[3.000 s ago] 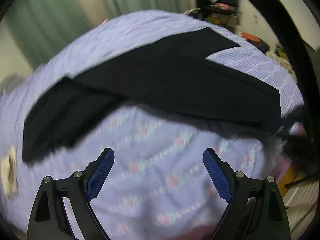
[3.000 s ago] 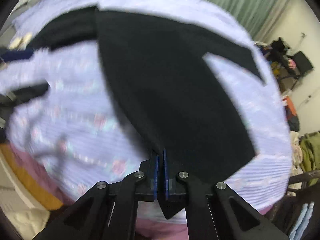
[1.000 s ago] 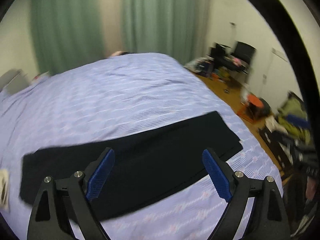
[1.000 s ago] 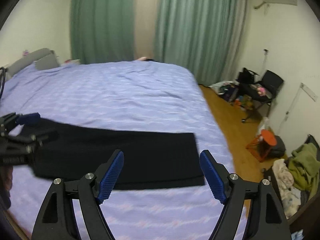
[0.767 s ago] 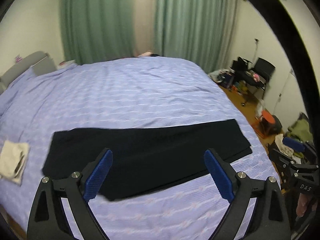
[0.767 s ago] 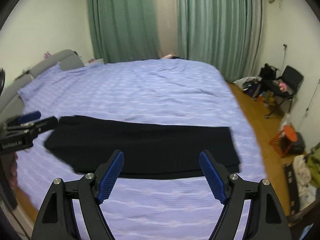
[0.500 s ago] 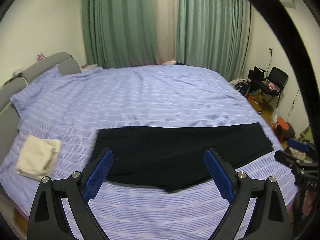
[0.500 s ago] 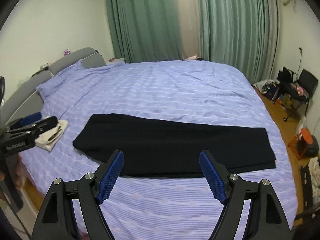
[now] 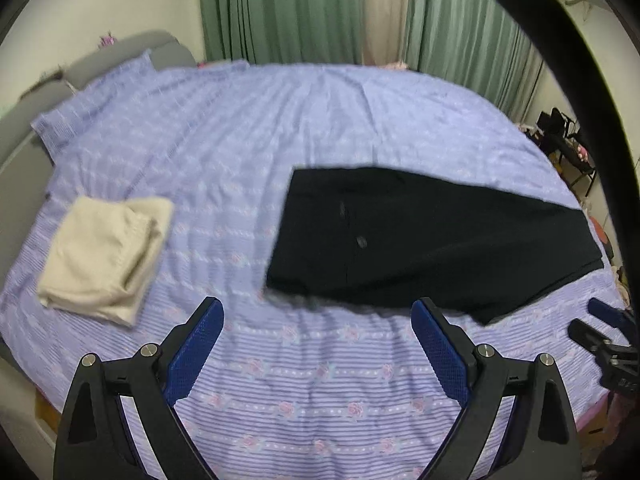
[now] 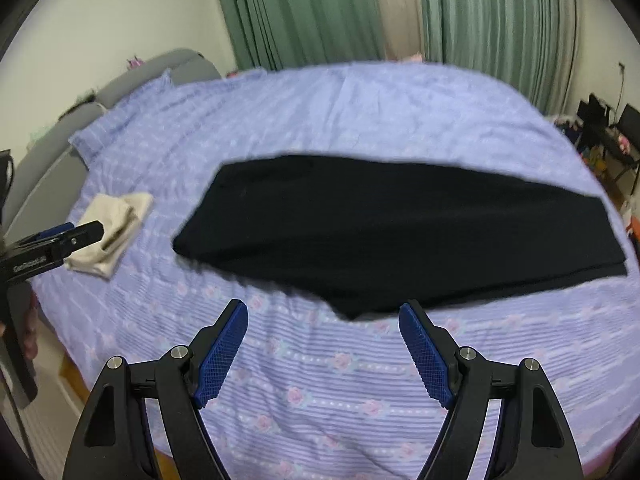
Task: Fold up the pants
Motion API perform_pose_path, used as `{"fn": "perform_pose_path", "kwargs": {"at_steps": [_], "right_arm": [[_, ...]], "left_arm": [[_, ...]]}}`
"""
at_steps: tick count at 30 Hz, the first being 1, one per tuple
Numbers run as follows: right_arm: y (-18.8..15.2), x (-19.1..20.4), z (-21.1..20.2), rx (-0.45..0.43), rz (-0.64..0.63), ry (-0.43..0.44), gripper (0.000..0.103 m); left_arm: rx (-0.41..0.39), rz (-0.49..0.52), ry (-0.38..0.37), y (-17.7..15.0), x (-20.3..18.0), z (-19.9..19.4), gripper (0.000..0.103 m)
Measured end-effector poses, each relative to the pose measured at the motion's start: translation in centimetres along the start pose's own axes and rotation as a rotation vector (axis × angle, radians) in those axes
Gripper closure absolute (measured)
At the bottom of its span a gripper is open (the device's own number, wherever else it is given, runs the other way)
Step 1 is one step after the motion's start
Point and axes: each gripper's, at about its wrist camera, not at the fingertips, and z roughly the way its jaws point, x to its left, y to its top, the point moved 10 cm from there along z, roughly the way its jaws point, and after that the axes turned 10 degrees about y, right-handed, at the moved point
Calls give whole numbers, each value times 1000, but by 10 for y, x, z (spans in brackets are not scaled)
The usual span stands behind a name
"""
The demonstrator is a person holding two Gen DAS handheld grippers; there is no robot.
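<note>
Black pants (image 9: 432, 240) lie flat on the purple bed (image 9: 304, 128), folded lengthwise, legs stacked and running to the right. They also show in the right wrist view (image 10: 400, 232). My left gripper (image 9: 318, 344) is open and empty above the bed's near edge, in front of the waist end. My right gripper (image 10: 323, 344) is open and empty, in front of the middle of the pants. The left gripper also shows at the left edge of the right wrist view (image 10: 86, 230). The right gripper shows at the right edge of the left wrist view (image 9: 588, 320).
A folded cream garment (image 9: 108, 252) lies on the bed left of the pants, also in the right wrist view (image 10: 112, 216). A grey headboard (image 9: 120, 54) is at far left. Green curtains (image 10: 320, 12) hang behind. Chairs and clutter (image 10: 608, 128) stand on the floor at right.
The right gripper has let go of the pants, which now lie folded lengthwise. Both grippers have pulled back and swung left, bringing the cream garment and waist end into view.
</note>
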Motion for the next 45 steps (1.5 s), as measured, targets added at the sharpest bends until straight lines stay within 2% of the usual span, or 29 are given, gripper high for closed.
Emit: {"fn": "perform_pose_path", "kwargs": {"at_steps": [6,13,14,15,19,23,26,29,31,32,33,35,38,40,42,45], "right_arm": [[-21,-21,69,43,33,32,27],[-42,-43,136,99,65,81,33],[-44,-47,145,119,68,79,38],[-43,-50,150,127,66,82,43],[-19,-51,143,63,50,84,43],[8,-42,136,4,-21,89,42],[3,-39,158,65,-24,141,42],[-19,-35,178,137,-2,195,43],[-25,-36,182,144,-26,173,54],[-24,-35,182,153,-39,162,72],[-19,-31,175,147,-48,164,79],[-14,-21,159,126,-87,163,87],[-31,-14,159,182,-212,110,90],[-44,-19,166,231,-193,94,91],[-47,-19,171,239,-188,55,91],[-45,-17,176,244,-156,-1,91]], "left_arm": [[64,0,-42,-33,-39,53,7],[132,17,-47,-61,-65,83,7],[139,19,-46,-63,-67,85,7],[145,18,-51,-64,-69,87,7],[143,19,-56,-57,-75,86,7],[135,14,-50,-51,-77,90,7],[141,19,-40,-52,-78,95,7],[151,23,-21,-56,-73,100,7],[159,23,5,-58,-66,105,7],[163,18,15,-59,-63,107,7],[169,3,28,-59,-56,109,7],[179,-42,42,-59,-40,113,7],[193,-100,61,-55,-15,125,7],[178,-141,92,-47,5,133,7],[168,-178,106,-37,22,146,7],[139,-180,74,-19,27,166,7]]}}
